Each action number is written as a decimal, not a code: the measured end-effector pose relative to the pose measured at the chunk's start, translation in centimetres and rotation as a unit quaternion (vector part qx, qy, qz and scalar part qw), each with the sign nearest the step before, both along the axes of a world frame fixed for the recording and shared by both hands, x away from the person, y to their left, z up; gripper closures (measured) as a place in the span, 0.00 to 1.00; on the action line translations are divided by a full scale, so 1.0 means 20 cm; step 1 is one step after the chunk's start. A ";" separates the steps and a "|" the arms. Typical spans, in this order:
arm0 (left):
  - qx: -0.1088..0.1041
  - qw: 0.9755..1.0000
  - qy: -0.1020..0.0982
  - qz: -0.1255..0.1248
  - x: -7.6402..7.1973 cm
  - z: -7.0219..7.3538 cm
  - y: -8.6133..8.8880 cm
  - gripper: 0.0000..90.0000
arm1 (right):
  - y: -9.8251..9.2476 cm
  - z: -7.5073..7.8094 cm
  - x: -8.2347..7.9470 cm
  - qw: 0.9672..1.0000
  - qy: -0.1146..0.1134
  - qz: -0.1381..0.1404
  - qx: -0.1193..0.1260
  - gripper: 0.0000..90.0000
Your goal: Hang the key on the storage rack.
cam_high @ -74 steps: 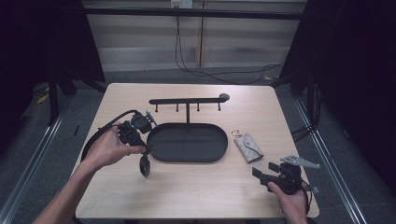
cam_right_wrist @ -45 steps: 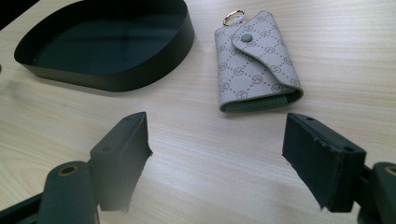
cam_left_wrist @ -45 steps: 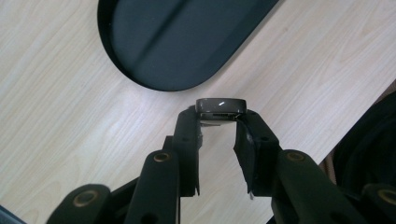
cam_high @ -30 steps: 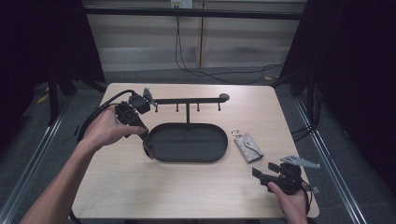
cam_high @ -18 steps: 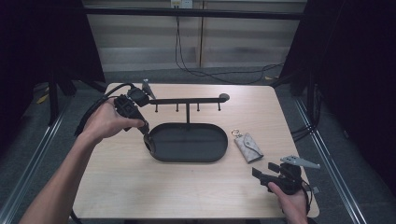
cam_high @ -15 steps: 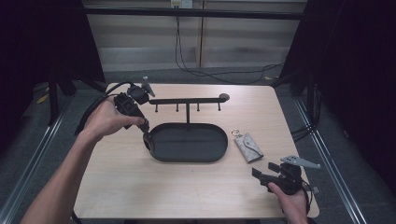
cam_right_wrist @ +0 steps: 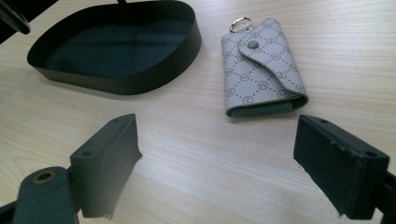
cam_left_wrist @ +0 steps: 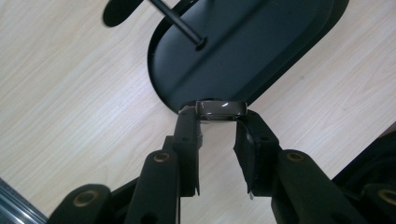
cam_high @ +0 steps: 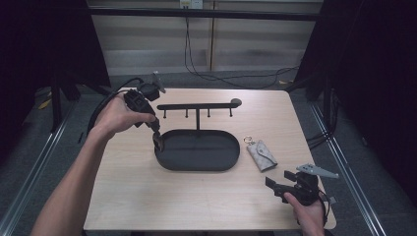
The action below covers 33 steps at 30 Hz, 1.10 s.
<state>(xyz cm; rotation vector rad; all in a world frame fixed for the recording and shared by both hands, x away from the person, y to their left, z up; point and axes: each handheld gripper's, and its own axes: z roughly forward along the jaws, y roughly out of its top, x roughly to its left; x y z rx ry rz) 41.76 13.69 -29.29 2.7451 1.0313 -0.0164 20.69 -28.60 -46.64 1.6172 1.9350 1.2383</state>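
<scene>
Wooden table [cam_high: 147, 196], high view: left gripper [cam_high: 156, 140] holds a watch [cam_high: 158, 142] over the black tray's [cam_high: 196, 164] left rim. Left gripper view: jaws clamped on the watch [cam_left_wrist: 221, 109]. Right gripper view: jaws have just been opening, nothing between them; key pouch [cam_right_wrist: 261, 65] ahead.

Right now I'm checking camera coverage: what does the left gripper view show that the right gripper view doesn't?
Left gripper view: the left gripper shut on a dark ring-like object, and the tray's upright post. Right gripper view: the key pouch with its metal ring, between the right gripper's open fingers, which have just been opening. Shared: the black tray and the wooden table.
</scene>
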 end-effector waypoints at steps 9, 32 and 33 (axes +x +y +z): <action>0.011 1.000 0.012 0.015 0.09 -0.07 -0.07 0.78 | 0.00 0.00 0.00 1.000 0.002 0.003 -0.002 0.16; 0.036 0.998 0.001 0.051 0.14 -0.08 -0.13 0.78 | 0.01 0.00 0.00 1.000 0.006 0.009 -0.006 0.16; 0.031 0.998 0.001 0.052 0.14 -0.08 -0.13 0.78 | 0.01 0.00 0.00 1.000 0.007 0.010 -0.006 0.16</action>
